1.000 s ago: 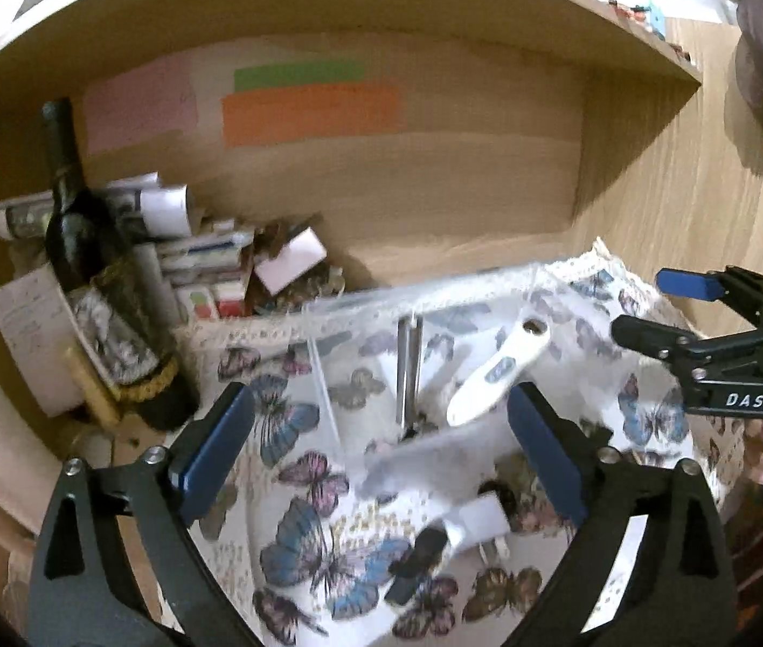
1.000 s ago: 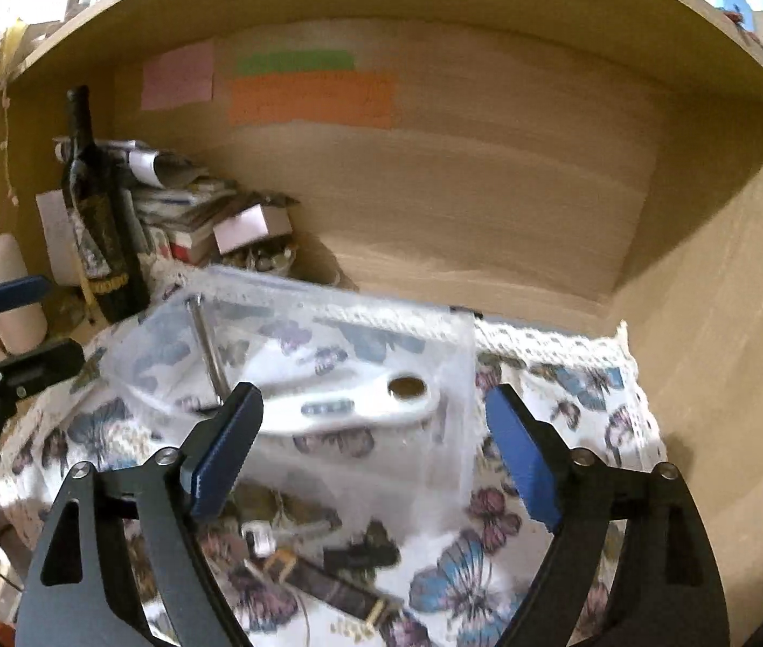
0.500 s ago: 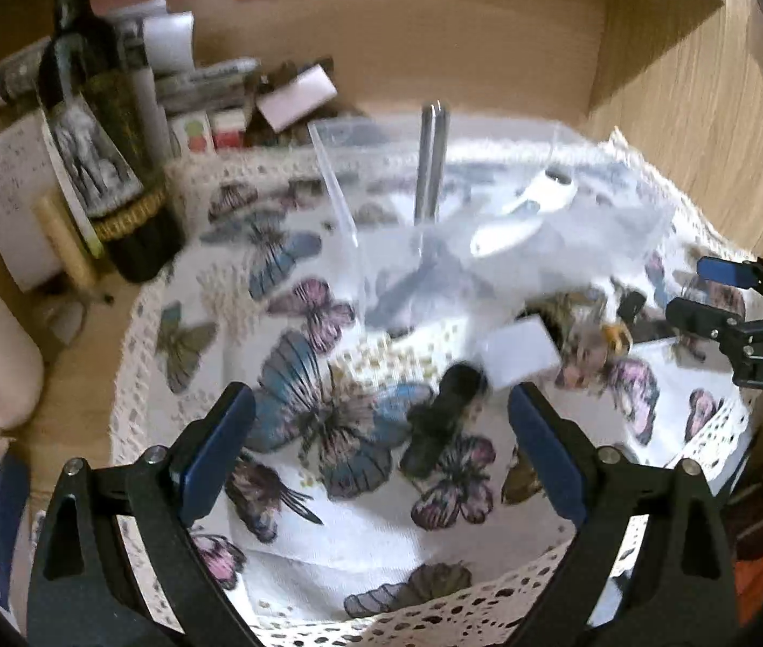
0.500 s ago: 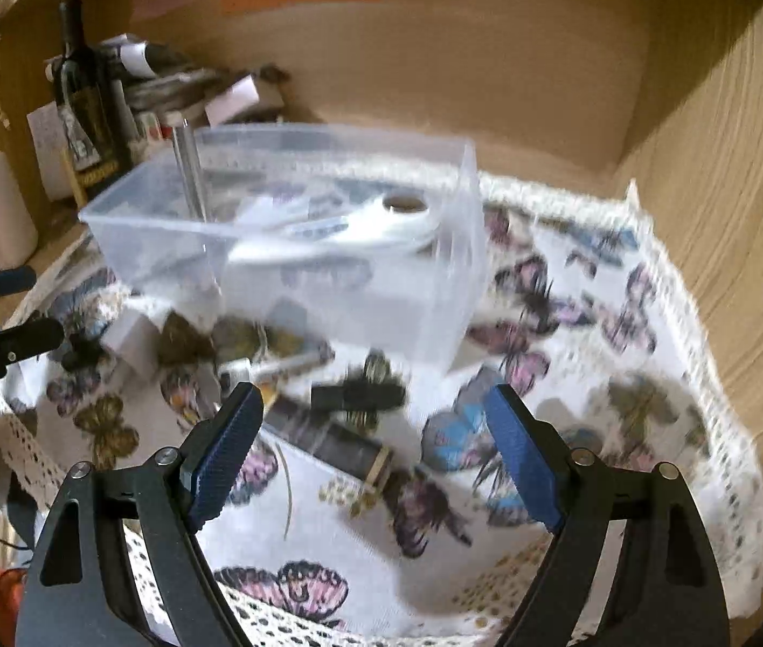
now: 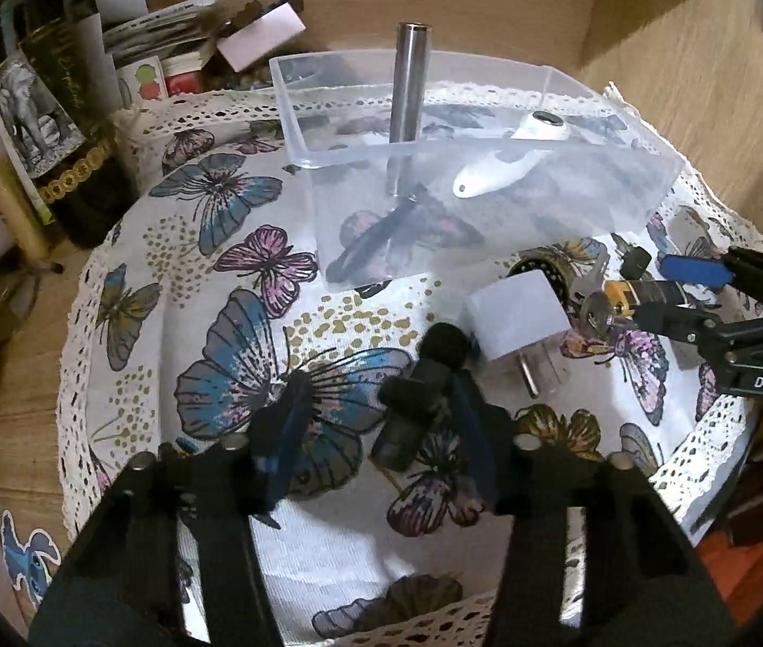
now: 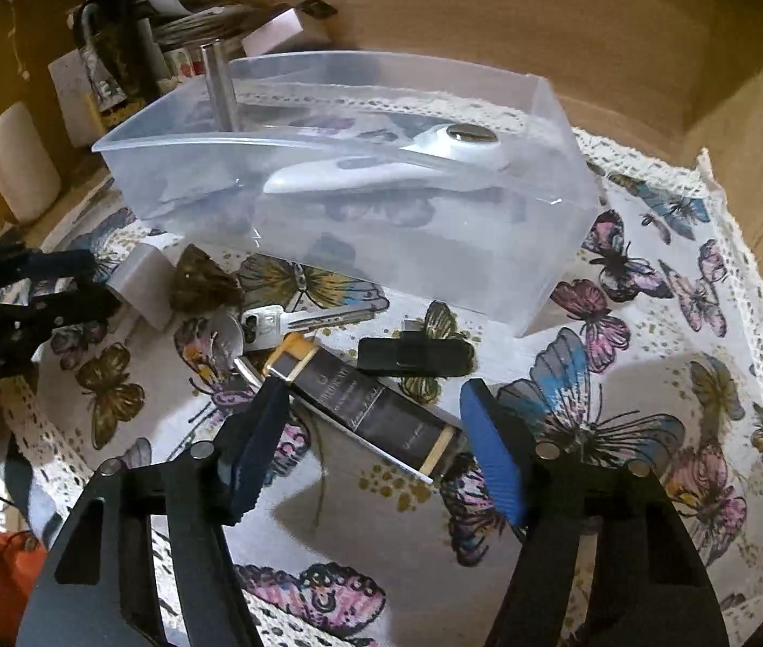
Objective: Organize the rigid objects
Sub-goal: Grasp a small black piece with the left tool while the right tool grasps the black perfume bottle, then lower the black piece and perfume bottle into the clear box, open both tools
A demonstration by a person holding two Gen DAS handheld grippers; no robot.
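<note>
Inside, one clear bin (image 6: 489,248) holds one metal tube (image 5: 408,102), one white tool (image 5: 505,162).

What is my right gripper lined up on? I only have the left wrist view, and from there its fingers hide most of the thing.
Observer: A long dark box with gold ends. It lies on the cloth between the open fingers of the right gripper, and the jaws are not closed on it.
Operator: Is it square to the fingers?
Observer: No. It lies slantwise: its far gold end is near the tip of the left finger, and its near end is close to the right finger.
Operator: Is anything close enough to get caught too?
Observer: A flat black stick lies just beyond the box, on the clear bin's side. I cannot tell whether the two touch.
</note>
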